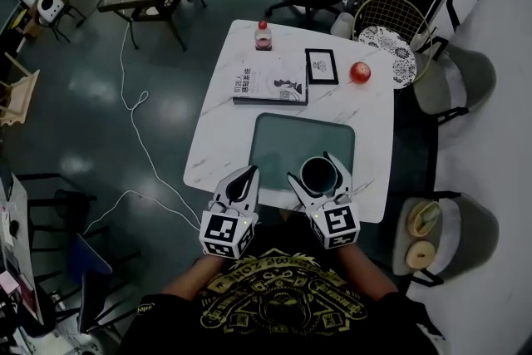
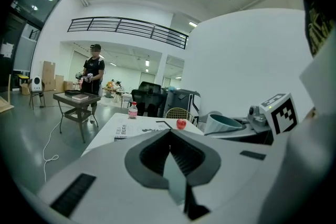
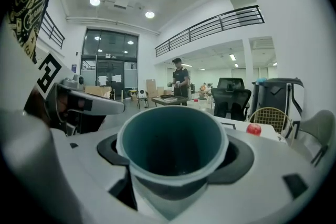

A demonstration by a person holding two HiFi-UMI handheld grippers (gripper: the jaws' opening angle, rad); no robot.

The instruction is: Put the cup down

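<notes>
Jaws of right gripper [image 1: 319, 169] spread wide, clamped on upright cup [image 3: 173, 139], over near edge of mat [image 1: 291, 137]. Left gripper [image 1: 247, 175] jaws together, empty, left of mat.

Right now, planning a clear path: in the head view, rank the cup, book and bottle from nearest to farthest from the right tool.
1. Cup: gripped in the right tool.
2. Book: ahead, slightly left, mid-table.
3. Bottle: at the far edge of the table.
</notes>
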